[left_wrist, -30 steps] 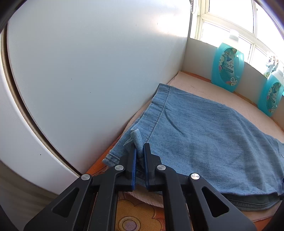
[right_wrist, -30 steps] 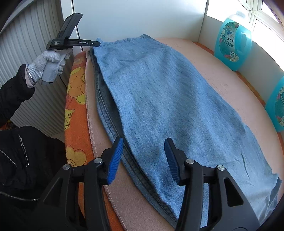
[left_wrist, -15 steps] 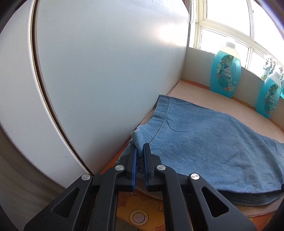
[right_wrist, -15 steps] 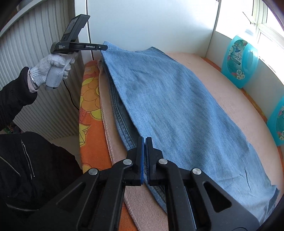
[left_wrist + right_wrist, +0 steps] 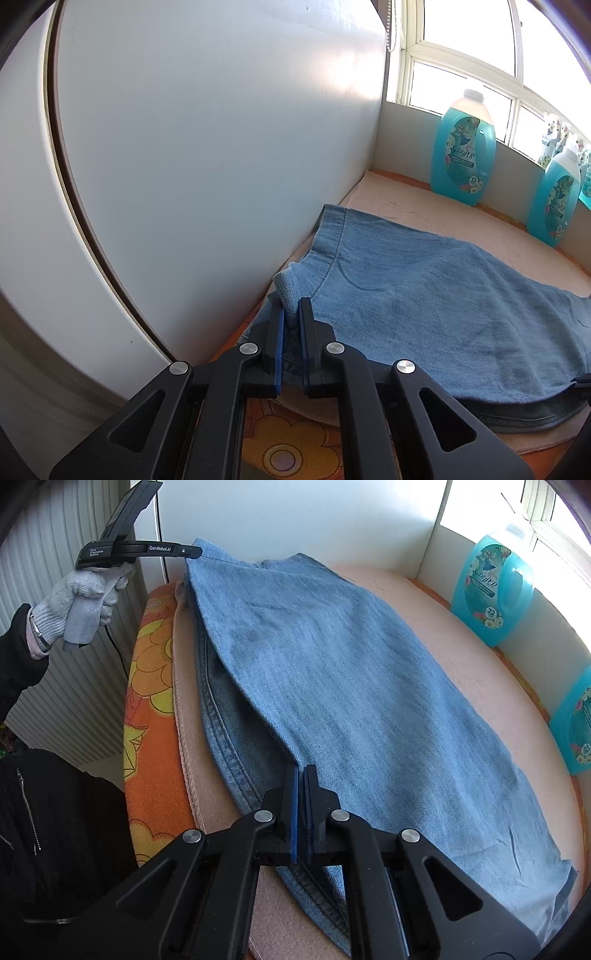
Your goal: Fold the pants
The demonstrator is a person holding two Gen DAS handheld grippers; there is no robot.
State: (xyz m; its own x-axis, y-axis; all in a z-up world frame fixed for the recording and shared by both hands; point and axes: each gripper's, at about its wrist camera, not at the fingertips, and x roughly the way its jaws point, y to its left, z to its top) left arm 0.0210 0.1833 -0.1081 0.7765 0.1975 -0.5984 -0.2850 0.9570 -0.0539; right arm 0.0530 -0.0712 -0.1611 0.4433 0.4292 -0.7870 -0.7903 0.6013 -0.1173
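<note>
Blue denim pants [image 5: 332, 672] lie flat lengthwise on a peach blanket [image 5: 424, 620]. My left gripper [image 5: 290, 310] is shut on a small raised fold of denim [image 5: 285, 286] at the pants' end corner beside the white wall. In the right wrist view that same left gripper [image 5: 197, 551] shows at the far corner, held by a gloved hand [image 5: 81, 594]. My right gripper [image 5: 301, 775] is shut on the near side edge of the pants, where the upper layer meets the darker seamed layer [image 5: 221, 716] beneath.
Two turquoise bottles [image 5: 463, 155] [image 5: 557, 199] stand along the window ledge behind the blanket. A white wall panel [image 5: 221, 147] rises right beside the left gripper. An orange floral cover [image 5: 147, 686] borders the near edge, with a person's dark jacket [image 5: 55, 830] beyond it.
The right gripper's jaws, open a second ago over the pants' near edge, have closed on it. The left gripper keeps its grip on the corner, now tilted slightly upward.
</note>
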